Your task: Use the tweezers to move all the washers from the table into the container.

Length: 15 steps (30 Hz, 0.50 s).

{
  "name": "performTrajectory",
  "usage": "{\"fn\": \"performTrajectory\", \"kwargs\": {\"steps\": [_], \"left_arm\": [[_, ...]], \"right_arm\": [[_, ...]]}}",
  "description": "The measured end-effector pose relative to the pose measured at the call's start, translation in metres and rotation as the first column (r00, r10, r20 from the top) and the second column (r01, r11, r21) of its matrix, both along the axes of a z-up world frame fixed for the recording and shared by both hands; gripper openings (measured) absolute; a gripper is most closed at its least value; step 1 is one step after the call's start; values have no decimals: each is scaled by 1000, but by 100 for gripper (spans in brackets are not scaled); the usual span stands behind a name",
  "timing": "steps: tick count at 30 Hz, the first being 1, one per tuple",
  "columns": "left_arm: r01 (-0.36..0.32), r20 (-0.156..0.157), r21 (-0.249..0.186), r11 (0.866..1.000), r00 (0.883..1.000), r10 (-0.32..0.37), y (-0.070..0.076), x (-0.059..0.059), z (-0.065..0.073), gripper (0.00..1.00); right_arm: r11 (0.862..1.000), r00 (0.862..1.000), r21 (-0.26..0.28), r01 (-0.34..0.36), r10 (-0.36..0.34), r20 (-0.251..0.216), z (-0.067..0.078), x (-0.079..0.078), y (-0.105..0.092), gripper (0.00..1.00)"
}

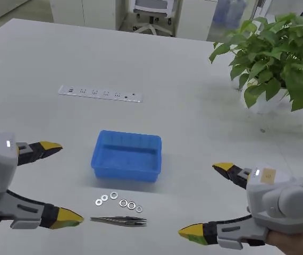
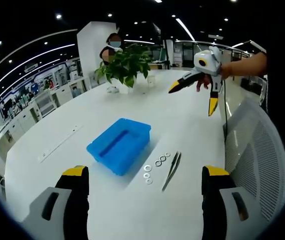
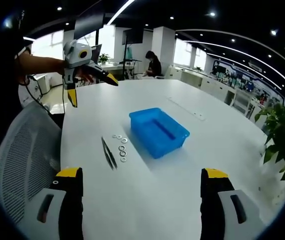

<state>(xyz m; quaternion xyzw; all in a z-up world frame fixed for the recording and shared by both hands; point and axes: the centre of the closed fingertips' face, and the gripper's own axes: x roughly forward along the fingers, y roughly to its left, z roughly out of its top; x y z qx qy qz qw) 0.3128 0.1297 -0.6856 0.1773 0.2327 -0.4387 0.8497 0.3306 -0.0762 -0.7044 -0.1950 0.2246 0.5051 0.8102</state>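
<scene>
Both claws are gaping wide and gripping nothing. You're hanging the left claw (image 1: 61, 180) off to the left of the work and the right claw (image 1: 207, 200) off to the right, both above the white bench (image 1: 194, 122). I'm reading this as a staging pose: you're bracketing the parts so every camera is seeing them before you commit.

The slim silver metal tweezers (image 1: 118, 220) are lying flat on the bench, nearest you, with neither claw on them. The small silver ring washers (image 1: 118, 201), about six, are sitting in a loose row just beyond, between the tweezers and the shallow blue rectangular plastic container (image 1: 126, 172), which is looking empty. That layout is keeping each carry short.

Nothing is transferred yet, I'd say. The tweezers pickup is likely coming next. They're lying thin and flat, so getting a jaw under them is going to be fiddly. The white power strip (image 1: 99, 93) and green potted plant (image 1: 274, 53) are sitting well clear.
</scene>
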Motion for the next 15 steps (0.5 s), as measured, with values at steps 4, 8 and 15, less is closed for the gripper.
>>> {"fn": "performTrajectory", "kwargs": {"steps": [4, 8, 15], "left_arm": [[-2, -1, 0, 1000, 1000, 2, 1, 0, 0, 100], [0, -4, 1, 1000, 1000, 0, 1, 0, -1, 100], [2, 1, 0, 1000, 1000, -2, 1, 0, 0, 100]], "right_arm": [[1000, 1000, -1, -2, 2, 1, 0, 1, 1, 99], [1000, 1000, -3, -2, 2, 0, 0, 1, 1, 99], [1000, 1000, 2, 0, 0, 0, 1, 1, 0, 99]]}}
